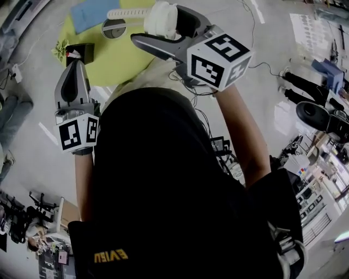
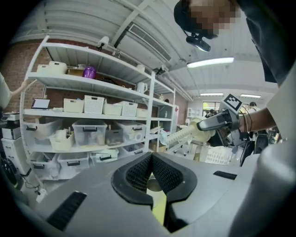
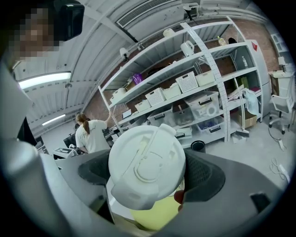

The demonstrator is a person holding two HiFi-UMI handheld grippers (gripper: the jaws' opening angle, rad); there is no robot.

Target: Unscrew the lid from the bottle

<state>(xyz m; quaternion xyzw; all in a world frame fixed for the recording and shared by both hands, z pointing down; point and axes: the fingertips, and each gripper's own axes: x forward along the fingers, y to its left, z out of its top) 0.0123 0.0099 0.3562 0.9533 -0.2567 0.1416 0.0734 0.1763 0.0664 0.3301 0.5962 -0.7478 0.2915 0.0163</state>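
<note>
A white bottle [image 1: 161, 19] is held up in the air, with my right gripper [image 1: 158, 22] shut on it at the lid end. In the right gripper view the round white flip lid [image 3: 145, 164] faces the camera and fills the space between the dark pads [image 3: 206, 178]. A ribbed white part [image 1: 126, 13] sticks out past the jaws. From the left gripper view I see the same bottle [image 2: 201, 132] in the right gripper, off to the right. My left gripper [image 1: 76, 64] hangs lower at the left and apart from the bottle. It [image 2: 151, 156] is shut, with nothing between its jaws.
A round yellow-green table [image 1: 128, 62] lies below with a blue sheet [image 1: 90, 13], a small black box [image 1: 82, 53] and a grey disc [image 1: 114, 28] on it. White shelving [image 2: 92, 111] with bins stands ahead. A person [image 3: 90, 134] stands by the shelves. Cables run across the floor [image 1: 262, 65].
</note>
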